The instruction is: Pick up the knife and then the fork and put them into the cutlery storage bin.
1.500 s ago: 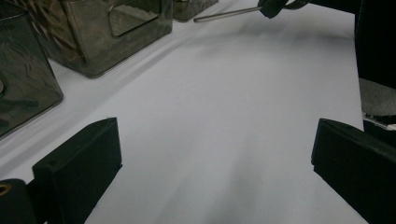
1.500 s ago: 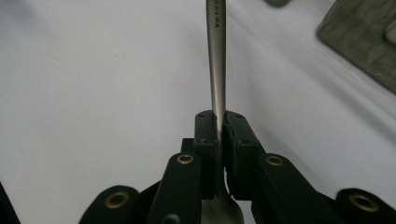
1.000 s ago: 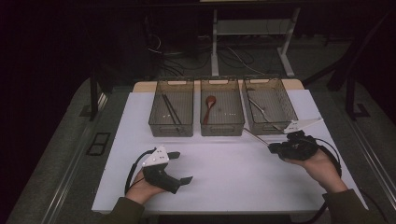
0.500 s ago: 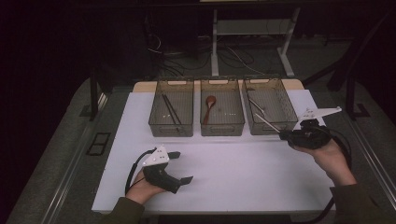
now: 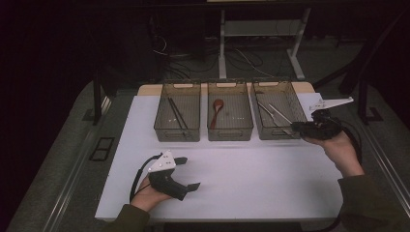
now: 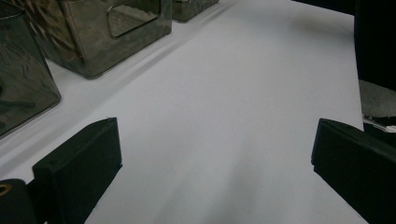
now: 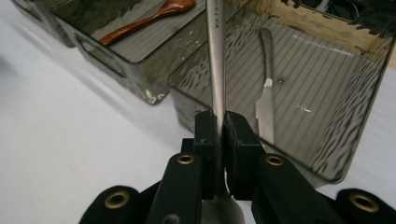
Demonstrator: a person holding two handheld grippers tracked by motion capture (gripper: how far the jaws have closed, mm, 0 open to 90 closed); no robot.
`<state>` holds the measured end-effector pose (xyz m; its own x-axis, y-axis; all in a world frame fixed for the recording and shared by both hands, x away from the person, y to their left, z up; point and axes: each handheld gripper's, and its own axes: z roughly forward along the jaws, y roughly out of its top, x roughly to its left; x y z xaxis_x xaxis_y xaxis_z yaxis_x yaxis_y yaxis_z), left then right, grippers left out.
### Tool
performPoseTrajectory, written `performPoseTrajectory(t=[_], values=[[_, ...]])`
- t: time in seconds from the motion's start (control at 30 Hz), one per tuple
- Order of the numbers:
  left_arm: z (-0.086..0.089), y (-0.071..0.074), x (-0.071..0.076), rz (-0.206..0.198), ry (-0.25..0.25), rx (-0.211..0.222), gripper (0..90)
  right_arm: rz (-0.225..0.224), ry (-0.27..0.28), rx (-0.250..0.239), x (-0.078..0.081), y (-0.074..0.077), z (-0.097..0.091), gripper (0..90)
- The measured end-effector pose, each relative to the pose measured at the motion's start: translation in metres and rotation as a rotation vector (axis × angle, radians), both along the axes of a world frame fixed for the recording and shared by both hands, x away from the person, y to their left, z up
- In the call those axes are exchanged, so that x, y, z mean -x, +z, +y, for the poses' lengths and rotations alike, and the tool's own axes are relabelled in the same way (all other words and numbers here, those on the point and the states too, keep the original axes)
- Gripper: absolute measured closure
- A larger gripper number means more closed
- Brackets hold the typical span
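My right gripper is shut on a metal utensil, gripped near its wider end. The long handle points forward over the right bin, at that bin's front right corner. A table knife lies on the floor of the same bin. My left gripper rests on the white table top near the front left, jaws wide open with only bare table between them.
Three smoky clear bins stand in a row at the back of the white mat. The left bin holds dark sticks, the middle bin a wooden spoon. Table legs and cables lie behind.
My right hand has moved right, away from me and a little upward with the utensil, from the mat in front of the right bin to its front right corner. The left hand stays put.
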<state>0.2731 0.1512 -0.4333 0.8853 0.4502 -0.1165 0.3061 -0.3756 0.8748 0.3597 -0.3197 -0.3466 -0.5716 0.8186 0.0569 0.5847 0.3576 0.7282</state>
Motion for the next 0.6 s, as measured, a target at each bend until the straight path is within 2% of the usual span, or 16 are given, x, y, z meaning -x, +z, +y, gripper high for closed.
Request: performPoseTrajectory(t=[0.23, 0.6], values=[[-0.001, 0.0, 0.0, -0.001, -0.002, 0.0, 0.6, 0.004, -0.039, 0.021, -0.022, 0.004, 0.001, 83.1], [-0.001, 0.0, 0.0, 0.0, -0.005, 0.005, 0.6, 0.018, -0.101, 0.029, -0.068, 0.003, 0.003, 83.0]])
